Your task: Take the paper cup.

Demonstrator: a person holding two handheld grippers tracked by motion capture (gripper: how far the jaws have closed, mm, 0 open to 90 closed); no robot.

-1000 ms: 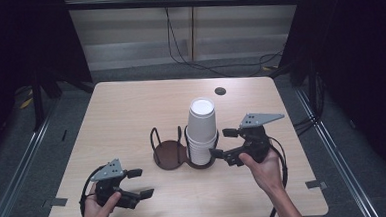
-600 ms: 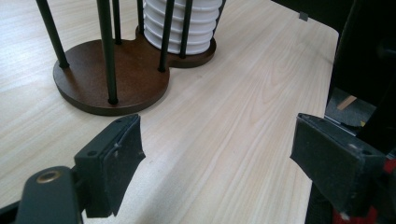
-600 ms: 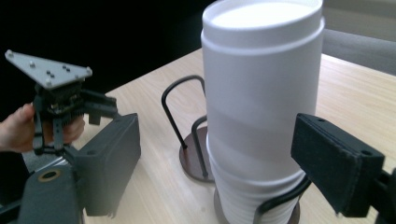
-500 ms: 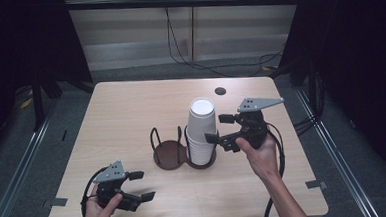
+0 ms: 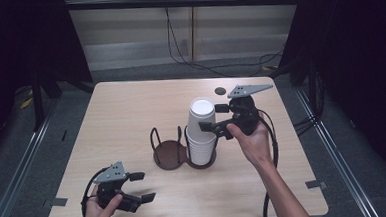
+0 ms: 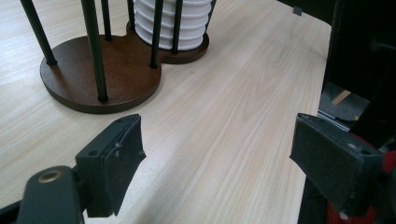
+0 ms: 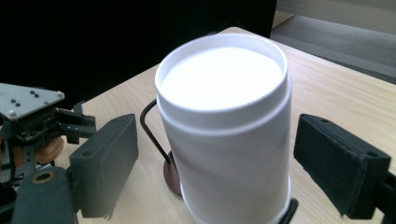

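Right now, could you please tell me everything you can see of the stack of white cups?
The stack of white cups stands upright, bottoms up, in the right bay of a dark wooden holder with thin black uprights. The cups look like plain white paper or foam; nested rims show as ridges low down. The right gripper has its open jaws either side of the top cup, not visibly pressing it.

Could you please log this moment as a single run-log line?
right tongs: open, flanking top white paper cup | cup stack: in dark wooden two-ring holder | left tongs: open, empty, over light wooden table
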